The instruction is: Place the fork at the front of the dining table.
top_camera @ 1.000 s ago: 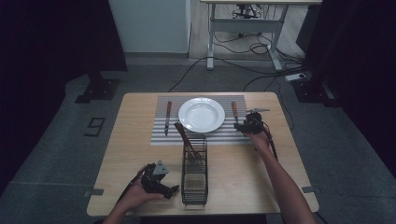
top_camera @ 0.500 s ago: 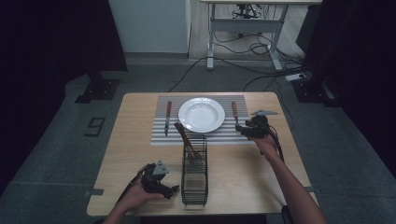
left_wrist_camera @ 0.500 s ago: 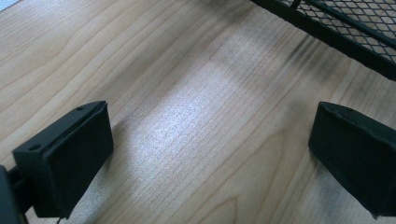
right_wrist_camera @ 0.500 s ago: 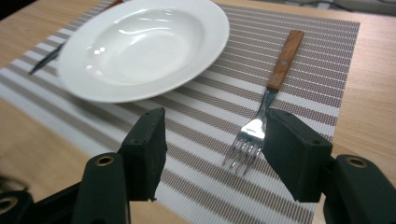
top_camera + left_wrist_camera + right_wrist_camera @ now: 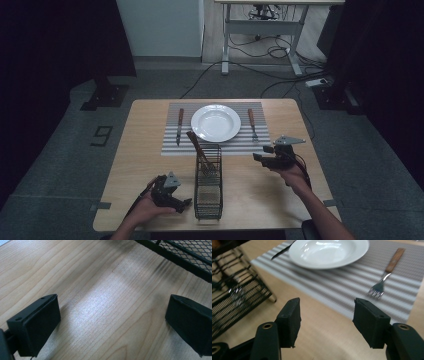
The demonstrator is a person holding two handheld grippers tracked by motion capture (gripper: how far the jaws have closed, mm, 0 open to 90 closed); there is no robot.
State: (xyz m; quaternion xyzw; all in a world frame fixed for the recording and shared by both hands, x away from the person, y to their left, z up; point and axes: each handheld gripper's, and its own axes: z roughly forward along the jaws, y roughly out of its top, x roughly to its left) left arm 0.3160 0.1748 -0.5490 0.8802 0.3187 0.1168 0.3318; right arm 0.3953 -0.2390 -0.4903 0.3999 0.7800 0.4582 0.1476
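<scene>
bench (image 5: 100,302): pale wood, I see fine grain, smooth satin sheen | plate (image 5: 329,251): white, glossy glaze | placemat (image 5: 352,285): woven, ribbed grey-white stripes, matt | fork (image 5: 384,277): shiny metal tines, brown wooden handle | basket (image 5: 207,185): black wire mesh, matt | hand-held gripper pads (image 5: 372,320): black, matt, faintly grainy

Right hand-held gripper (image 5: 257,153) pulled back from fork (image 5: 252,124) (jaws empty).

left gripper (image 5: 186,202): black body, grey three-cornered plate, trailing cable | right gripper (image 5: 256,157): black, same plate, brass-ringed screws, blocky pads (image 5: 289,320) | forearms apparently bare
</scene>
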